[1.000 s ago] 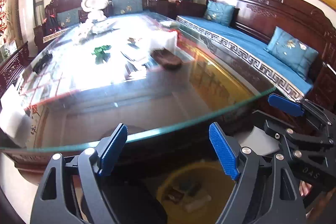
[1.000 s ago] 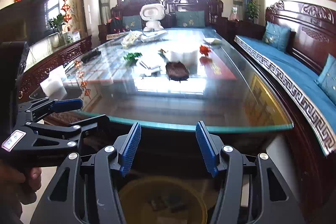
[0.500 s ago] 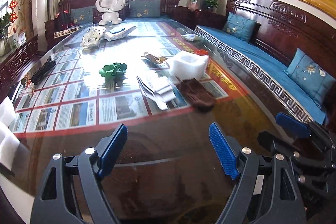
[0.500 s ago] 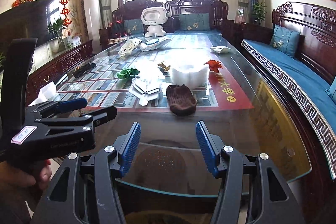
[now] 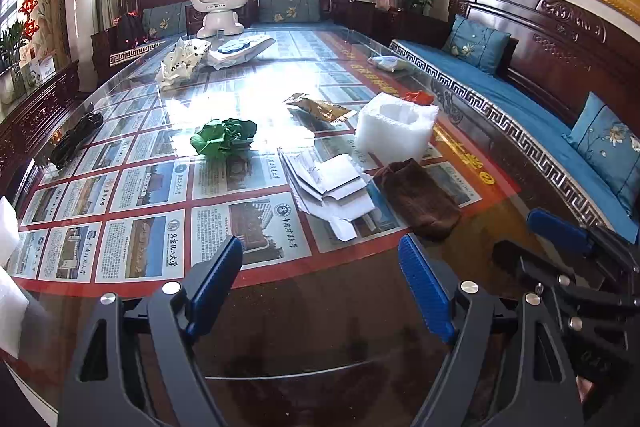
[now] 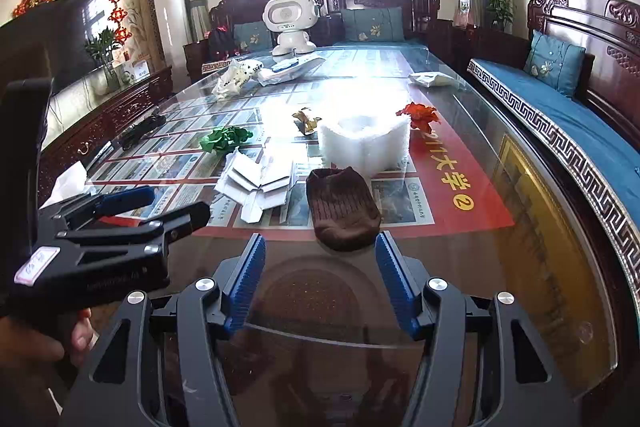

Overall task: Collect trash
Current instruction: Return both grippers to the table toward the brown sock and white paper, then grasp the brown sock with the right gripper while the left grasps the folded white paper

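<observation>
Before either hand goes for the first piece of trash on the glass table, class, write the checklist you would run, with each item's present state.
1. Right gripper empty, its fingers opening: ok.
2. Left gripper open and empty: ok.
3. Brown sock lies just ahead of the right gripper, nothing on top: ok.
4. White paper scraps touch the sock's edge, could drag along: not ok.
5. Grippers apart, not crossing: ok.
6. Trash bin in view for the drop: not ok.

Left wrist view low over near table [image 5: 320, 307] end, angled down lengthwise, right wrist view alongside to its right, both share brown sock [image 5: 418, 199], white foam [image 6: 364, 143].
</observation>
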{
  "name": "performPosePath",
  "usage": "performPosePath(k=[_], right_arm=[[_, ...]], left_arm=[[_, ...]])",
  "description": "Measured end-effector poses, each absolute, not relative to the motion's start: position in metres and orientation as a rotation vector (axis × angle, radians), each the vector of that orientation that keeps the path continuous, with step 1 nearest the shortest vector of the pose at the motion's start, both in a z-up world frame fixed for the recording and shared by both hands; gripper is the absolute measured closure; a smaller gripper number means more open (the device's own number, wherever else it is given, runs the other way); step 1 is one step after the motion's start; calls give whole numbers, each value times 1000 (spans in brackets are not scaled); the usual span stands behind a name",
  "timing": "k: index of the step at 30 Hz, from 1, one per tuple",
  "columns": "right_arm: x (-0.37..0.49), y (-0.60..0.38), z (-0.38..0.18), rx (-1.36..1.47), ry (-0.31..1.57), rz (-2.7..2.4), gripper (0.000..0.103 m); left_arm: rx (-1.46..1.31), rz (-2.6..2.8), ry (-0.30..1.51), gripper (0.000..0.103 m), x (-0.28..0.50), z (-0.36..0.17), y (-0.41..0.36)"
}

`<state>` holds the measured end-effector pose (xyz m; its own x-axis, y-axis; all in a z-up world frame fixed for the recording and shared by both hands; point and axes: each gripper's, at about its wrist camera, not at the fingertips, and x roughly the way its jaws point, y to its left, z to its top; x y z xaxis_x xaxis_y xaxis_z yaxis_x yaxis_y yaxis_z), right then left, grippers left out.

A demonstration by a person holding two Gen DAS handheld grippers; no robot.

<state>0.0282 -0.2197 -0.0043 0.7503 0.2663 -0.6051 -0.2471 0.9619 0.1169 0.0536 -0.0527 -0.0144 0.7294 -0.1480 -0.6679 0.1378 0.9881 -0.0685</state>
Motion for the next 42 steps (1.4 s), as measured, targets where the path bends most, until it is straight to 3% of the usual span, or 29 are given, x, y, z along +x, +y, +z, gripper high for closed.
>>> performPosePath(k=[4, 26, 29, 31, 34, 42], right_arm=[[56, -214, -13, 6, 678, 272, 40], [135, -188, -50, -86, 907, 253, 40], [133, -187, -49, -104, 895, 261, 61], [134, -189, -47, -104, 893, 270, 87], [135, -193, -46, -79, 894, 289, 93], [124, -209, -35, -1, 850, 289, 94]], left_arm=[[-11, -142, 772, 23, 66, -27, -51], [-48, -121, 816, 23, 92, -40, -43], [-52, -122, 824, 23, 95, -42, -43], [-56, -123, 829, 23, 97, -43, -43], [-66, -129, 840, 23, 101, -45, -45], [-73, -113, 847, 23, 115, -46, -44]])
